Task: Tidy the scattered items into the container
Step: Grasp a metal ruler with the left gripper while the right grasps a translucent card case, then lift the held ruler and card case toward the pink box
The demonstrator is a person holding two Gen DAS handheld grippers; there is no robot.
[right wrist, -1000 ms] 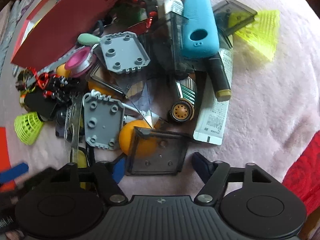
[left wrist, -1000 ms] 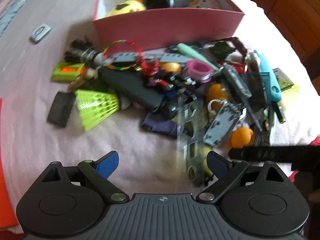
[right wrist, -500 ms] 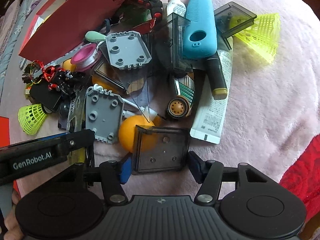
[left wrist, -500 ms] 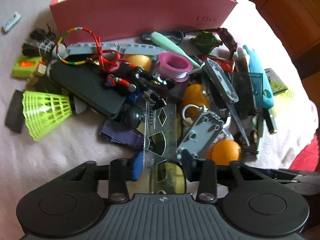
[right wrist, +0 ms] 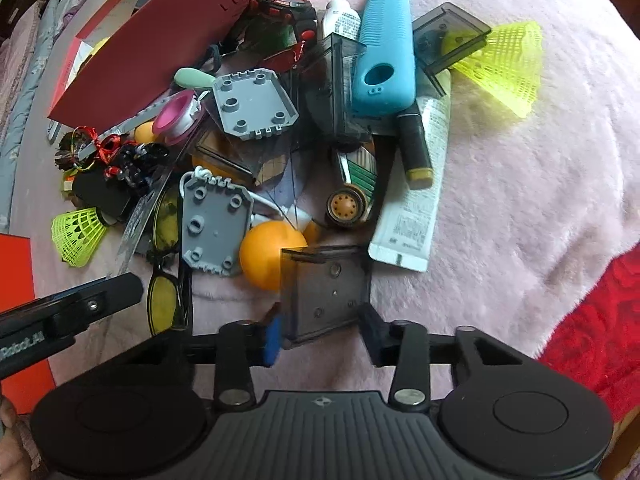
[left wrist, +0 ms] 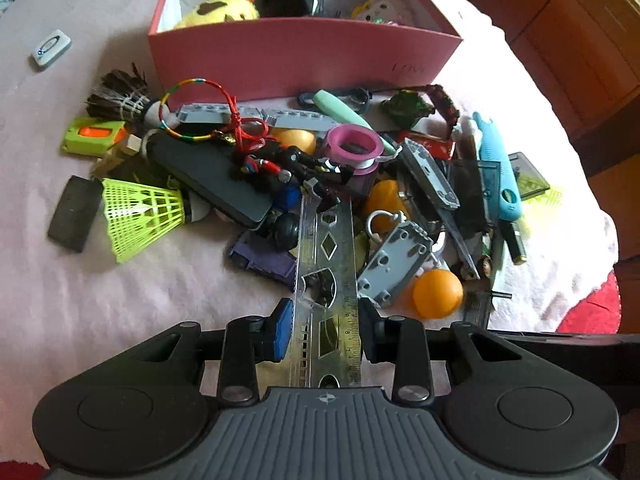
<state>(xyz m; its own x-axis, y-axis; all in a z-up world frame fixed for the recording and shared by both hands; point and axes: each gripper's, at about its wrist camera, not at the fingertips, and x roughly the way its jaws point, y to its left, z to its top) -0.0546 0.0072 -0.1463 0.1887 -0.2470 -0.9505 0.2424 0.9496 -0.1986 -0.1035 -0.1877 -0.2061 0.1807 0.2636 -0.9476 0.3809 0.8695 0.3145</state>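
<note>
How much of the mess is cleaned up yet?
Only a few toys sit in the pink box. The left gripper is closing on the clear ruler, the right gripper on the smoky plastic box. Most of the pile remains outside.

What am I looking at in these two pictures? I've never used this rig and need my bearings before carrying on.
There is no robot arm. A person holds a two-finger gripper in each hand. Each picture comes from a fisheye camera on one gripper, looking along its fingers, and the black shape at the bottom is that gripper's own body. On the pink blanket a heap of small things lies in front of the pink box, which already holds a few. In the left wrist view, the left gripper is closing its jaws on a clear ruler, with its pads at the two long edges. In the right wrist view, the right gripper is closing on a smoky plastic box beside an orange ball.
</note>
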